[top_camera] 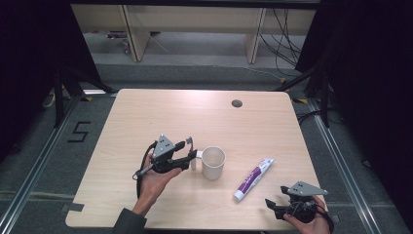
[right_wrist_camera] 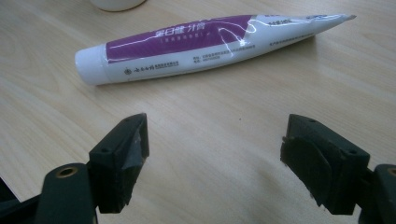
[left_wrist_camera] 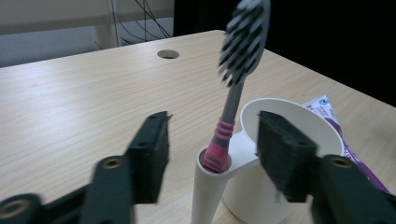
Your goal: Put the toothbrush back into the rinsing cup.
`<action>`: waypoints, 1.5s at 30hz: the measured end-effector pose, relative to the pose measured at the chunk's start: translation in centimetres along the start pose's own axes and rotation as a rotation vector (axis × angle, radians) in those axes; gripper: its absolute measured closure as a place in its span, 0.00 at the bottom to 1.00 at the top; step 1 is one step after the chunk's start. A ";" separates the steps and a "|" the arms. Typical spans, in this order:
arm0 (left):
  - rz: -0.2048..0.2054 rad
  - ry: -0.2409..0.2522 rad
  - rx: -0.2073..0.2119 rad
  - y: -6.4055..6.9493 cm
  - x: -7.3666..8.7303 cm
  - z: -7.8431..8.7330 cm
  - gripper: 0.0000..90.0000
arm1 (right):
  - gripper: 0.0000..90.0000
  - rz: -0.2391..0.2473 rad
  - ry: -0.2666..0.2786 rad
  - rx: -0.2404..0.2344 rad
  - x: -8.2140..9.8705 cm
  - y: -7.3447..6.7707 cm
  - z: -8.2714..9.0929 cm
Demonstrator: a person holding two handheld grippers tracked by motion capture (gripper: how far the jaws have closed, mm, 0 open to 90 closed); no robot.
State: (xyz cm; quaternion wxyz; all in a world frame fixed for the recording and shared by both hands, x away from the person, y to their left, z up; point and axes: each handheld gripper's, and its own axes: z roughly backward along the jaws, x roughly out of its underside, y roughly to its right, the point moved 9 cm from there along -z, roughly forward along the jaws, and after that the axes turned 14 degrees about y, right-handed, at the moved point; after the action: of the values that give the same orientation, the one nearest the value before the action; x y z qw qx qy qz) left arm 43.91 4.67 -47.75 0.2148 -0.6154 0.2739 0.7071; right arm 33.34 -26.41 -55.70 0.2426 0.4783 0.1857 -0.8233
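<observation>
A white cup (top_camera: 213,162) stands at the middle of the wooden table, with a narrow holder tube (left_wrist_camera: 205,191) on its left side. A toothbrush (left_wrist_camera: 232,100) with a pink and grey handle stands upright in that tube, bristles up. My left gripper (top_camera: 190,150) is open with one jaw on each side of the toothbrush (top_camera: 190,142), and neither pad presses on it. A white and purple toothpaste tube (top_camera: 253,179) lies flat to the right of the cup. My right gripper (top_camera: 271,207) sits open near the table's front right corner, just short of the toothpaste tube (right_wrist_camera: 201,42), with nothing between its jaws.
A round cable hole (top_camera: 236,103) sits in the table's far side. The cup's base (right_wrist_camera: 116,3) shows at the top edge of the right gripper view. Black curtains and metal stand legs flank the table; desk legs and cables lie beyond it.
</observation>
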 end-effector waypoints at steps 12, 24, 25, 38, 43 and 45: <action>0.018 -0.005 0.005 0.2 -0.7 2.5 0.37 | 0.26 0.009 0.006 0.007 -0.1 0.2 0.1; 0.027 -0.014 0.005 -0.1 0.3 4.8 0.34 | 0.26 -0.015 0.003 0.012 -0.1 0.0 0.1; 0.028 -0.016 0.004 -0.1 0.3 5.0 0.34 | 0.26 0.004 0.008 0.013 -0.2 0.2 0.1; 0.028 -0.038 -0.013 -0.6 1.7 6.9 0.32 | 0.26 0.007 0.011 0.014 -0.1 0.3 0.1; 0.020 -0.049 -0.006 -0.8 2.6 7.8 0.29 | 0.26 0.009 0.005 0.013 -0.1 0.2 0.1; 0.015 -0.051 -0.005 -0.8 2.7 8.0 0.29 | 0.26 0.021 0.017 0.026 -0.2 0.4 0.1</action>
State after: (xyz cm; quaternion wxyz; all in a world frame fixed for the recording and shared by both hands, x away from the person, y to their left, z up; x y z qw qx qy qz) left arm 37.98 10.35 -49.80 0.2150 -0.5955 0.2712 0.7250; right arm 33.60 -26.76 -55.48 0.2432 0.4904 0.1719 -0.8190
